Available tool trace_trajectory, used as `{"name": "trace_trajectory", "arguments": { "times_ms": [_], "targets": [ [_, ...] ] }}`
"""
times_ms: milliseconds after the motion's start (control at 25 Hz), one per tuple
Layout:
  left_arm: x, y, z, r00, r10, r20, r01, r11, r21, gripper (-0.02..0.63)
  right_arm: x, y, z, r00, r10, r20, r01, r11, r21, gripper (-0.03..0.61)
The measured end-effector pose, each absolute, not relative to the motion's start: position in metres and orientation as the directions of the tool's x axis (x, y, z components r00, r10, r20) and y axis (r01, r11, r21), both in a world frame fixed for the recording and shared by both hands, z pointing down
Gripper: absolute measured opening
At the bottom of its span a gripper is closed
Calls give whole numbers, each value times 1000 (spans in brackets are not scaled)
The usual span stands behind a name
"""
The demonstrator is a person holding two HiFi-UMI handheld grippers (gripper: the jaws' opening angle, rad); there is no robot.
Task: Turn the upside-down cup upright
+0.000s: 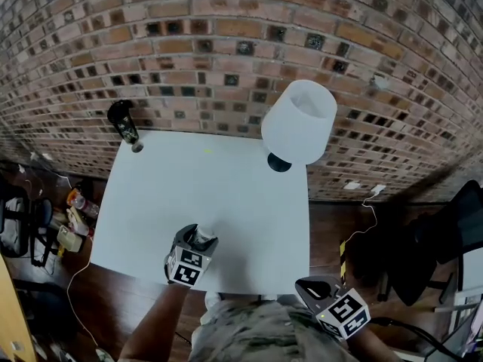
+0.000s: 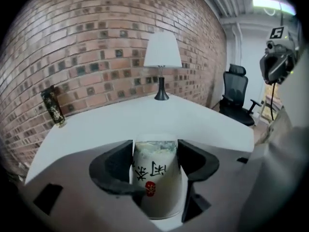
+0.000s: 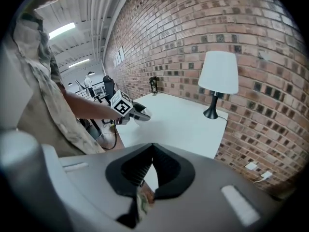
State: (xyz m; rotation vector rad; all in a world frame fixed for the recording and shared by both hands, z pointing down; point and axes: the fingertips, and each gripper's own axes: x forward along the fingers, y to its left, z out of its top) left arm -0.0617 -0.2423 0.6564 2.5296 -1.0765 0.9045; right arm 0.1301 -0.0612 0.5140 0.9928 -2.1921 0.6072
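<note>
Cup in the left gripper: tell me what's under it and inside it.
The upside-down cup, gripped by the left gripper, has the white table beneath it. Its mouth faces down, so the inside is hidden, as is any contact with the table.

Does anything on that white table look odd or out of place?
Only the paper cup, clamped in the left hand-held gripper. It is upside down, with its base uppermost and its printed characters inverted. Nothing else stands out.
</note>
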Motion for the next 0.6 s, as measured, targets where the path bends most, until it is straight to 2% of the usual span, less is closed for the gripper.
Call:
{"name": "trace_trajectory", "arguments": {
  "times_ms": [200,600],
  "targets": [
    [-68,-246,647,591,-642,488,-752,-657,46,296,125,-64,515,-508,-465,725,-763,633,-129,3],
    [-86,-232,645,655,-675,339,-742,-660,121,295,96,-72,513,-484,-429,763,-742,663,-97,3]
  ]
}}
